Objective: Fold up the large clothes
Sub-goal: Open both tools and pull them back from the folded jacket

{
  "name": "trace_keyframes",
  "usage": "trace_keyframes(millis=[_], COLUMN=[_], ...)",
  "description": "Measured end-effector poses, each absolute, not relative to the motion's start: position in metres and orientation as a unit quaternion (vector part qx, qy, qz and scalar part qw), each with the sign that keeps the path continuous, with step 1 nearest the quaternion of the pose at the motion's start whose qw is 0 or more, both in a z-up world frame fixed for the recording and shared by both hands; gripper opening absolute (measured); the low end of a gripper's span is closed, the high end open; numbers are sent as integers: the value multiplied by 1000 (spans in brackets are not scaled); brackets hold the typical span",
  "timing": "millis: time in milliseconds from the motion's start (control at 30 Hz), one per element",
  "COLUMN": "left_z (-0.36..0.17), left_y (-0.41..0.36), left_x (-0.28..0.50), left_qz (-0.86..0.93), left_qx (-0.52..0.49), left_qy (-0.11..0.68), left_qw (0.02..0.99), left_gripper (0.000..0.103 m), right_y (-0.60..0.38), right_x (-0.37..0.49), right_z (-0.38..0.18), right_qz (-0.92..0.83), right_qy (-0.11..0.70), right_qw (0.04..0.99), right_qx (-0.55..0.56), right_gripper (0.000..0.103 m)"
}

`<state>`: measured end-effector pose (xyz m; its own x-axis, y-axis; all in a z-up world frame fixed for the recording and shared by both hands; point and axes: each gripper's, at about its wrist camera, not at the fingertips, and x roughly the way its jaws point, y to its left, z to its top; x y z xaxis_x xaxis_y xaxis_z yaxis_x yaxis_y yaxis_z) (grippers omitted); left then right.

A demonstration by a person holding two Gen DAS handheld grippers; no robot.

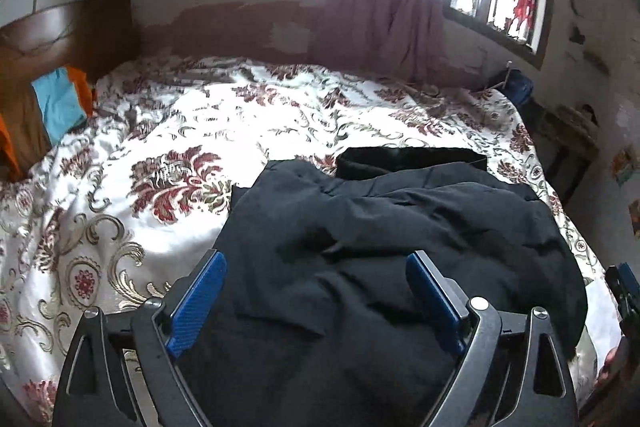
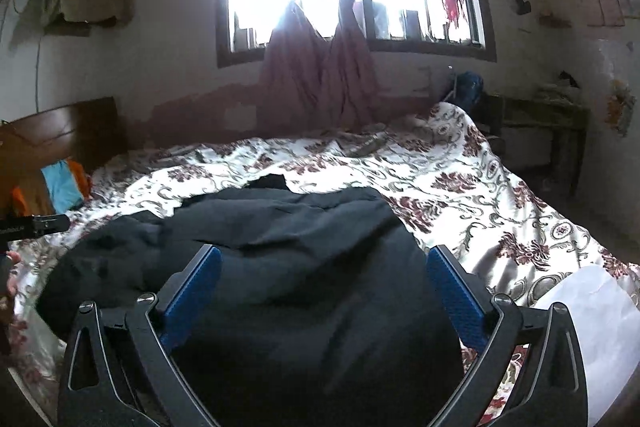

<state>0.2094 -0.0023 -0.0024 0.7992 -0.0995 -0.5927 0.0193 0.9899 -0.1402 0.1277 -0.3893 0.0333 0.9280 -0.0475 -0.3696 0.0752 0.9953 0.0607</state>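
A large black garment [image 1: 400, 227] lies crumpled on the floral bedspread [image 1: 160, 147], near the bed's front edge. It also shows in the right wrist view [image 2: 300, 247]. My left gripper [image 1: 316, 259] is open, its blue pads spread wide just above the garment's near left part. My right gripper [image 2: 324, 255] is open too, over the garment's near right part. Neither holds cloth. The right gripper's body shows at the right edge of the left wrist view [image 1: 624, 291], and the left gripper's body at the left edge of the right wrist view [image 2: 32, 225].
A wooden headboard [image 1: 68, 27] with blue and orange cloth [image 1: 60, 103] stands at the left. A window with tied curtains [image 2: 320, 67] is behind the bed. A dark table [image 2: 552, 123] stands at the far right. A white sheet [image 2: 600, 327] lies at the near right.
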Motion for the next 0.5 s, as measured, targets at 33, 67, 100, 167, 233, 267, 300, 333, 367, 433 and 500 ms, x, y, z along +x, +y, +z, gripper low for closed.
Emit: trace_keyframes(millis=[33,67,100,167,233,267,300,333,367,433,500], left_z=[1,5,9,18,24,27,30,32,33,34,32], left_y=[-5,-7,-9,-16,-22,-26,-30,-34,-38,-44,-50], left_x=[204,196,190,175,160,152,144,137,128,114,100], left_qz=[-34,-38,-39,-43,-53,-58,-60,-62,-63,-59,-59], left_qx=[-63,-63,-62,-53,-43,-39,-33,-27,-20,-14,-14], left_qy=[309,299,288,264,243,233,223,217,210,203,196], left_qw=[948,951,955,962,968,970,972,974,975,977,979], left_gripper=[98,100,102,103,103,103,103,103,103,103,103], right_y=[-387,-385,-385,-380,-376,-373,-371,-370,-368,-365,-359], right_x=[125,121,119,108,100,95,89,84,77,65,53], right_z=[33,35,36,39,42,43,44,44,45,44,42], right_qz=[-28,-24,-20,-15,-12,-9,-8,-8,-8,-11,-19], right_qy=[184,180,176,166,161,157,155,154,151,146,144], right_qw=[982,983,983,985,986,987,987,987,987,988,988], right_qx=[37,38,40,44,45,45,46,48,51,55,53], right_gripper=[101,101,101,101,101,101,101,101,101,101,101])
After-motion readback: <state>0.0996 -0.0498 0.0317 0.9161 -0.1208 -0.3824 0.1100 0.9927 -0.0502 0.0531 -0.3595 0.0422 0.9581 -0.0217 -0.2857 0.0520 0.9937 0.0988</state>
